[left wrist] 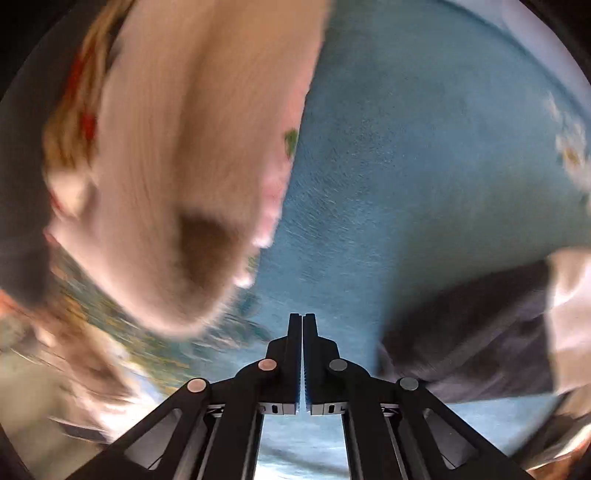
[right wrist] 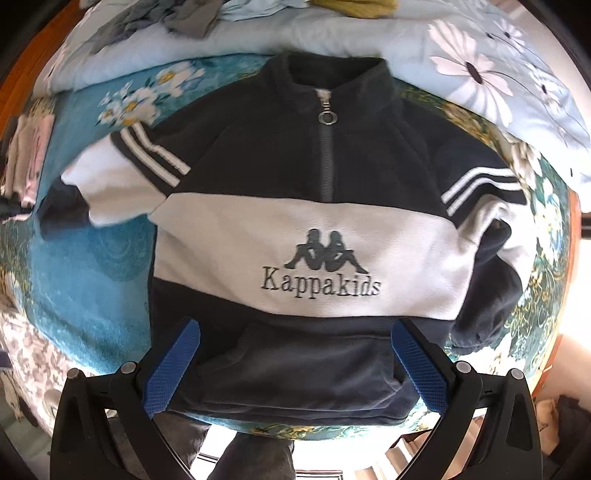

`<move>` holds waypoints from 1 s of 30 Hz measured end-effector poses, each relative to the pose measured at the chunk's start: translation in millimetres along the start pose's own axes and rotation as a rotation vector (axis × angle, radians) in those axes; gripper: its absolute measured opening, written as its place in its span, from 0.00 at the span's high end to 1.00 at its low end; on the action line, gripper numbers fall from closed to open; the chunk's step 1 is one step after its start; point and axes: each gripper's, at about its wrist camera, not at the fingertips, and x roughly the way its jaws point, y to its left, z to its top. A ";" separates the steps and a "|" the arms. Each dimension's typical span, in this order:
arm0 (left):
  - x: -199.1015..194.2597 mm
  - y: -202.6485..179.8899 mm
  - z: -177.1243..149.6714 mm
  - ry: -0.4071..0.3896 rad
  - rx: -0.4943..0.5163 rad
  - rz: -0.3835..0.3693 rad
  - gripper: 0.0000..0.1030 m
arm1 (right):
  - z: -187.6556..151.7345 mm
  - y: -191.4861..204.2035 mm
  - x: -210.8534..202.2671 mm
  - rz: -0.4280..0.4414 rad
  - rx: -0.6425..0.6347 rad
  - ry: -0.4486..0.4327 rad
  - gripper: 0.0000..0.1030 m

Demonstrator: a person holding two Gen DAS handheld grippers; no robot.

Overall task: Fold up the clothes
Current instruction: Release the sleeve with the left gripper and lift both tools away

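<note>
The Kappakids fleece pullover (right wrist: 295,229) lies face-up, spread flat for folding. Right gripper (right wrist: 295,365) spread wide, empty; left gripper (left wrist: 303,354) clenched, holding nothing.

One navy-and-white sweatshirt (right wrist: 295,229) lay on the bed, with two white stripes on each of its two sleeves. One pale folded stack (right wrist: 27,162) sat at nine o'clock, one grey crumpled pile (right wrist: 162,18) at eleven.

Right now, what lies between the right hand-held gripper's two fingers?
The pullover's dark hem and pocket, in the right wrist view; the right hand-held gripper is open.
</note>
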 end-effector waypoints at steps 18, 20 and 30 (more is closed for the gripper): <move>-121.4 -119.1 -123.5 -0.333 -0.116 -0.721 0.30 | 0.1 -83.4 -71.4 0.052 0.270 -0.286 0.00; -141.6 -146.7 -132.0 -0.338 -0.032 -0.742 0.30 | -8.3 -106.5 -96.1 0.071 0.308 -0.374 0.00; -217.5 -217.9 -199.2 -0.424 0.189 -0.626 0.30 | -51.1 -169.1 -173.1 0.073 0.248 -0.701 0.00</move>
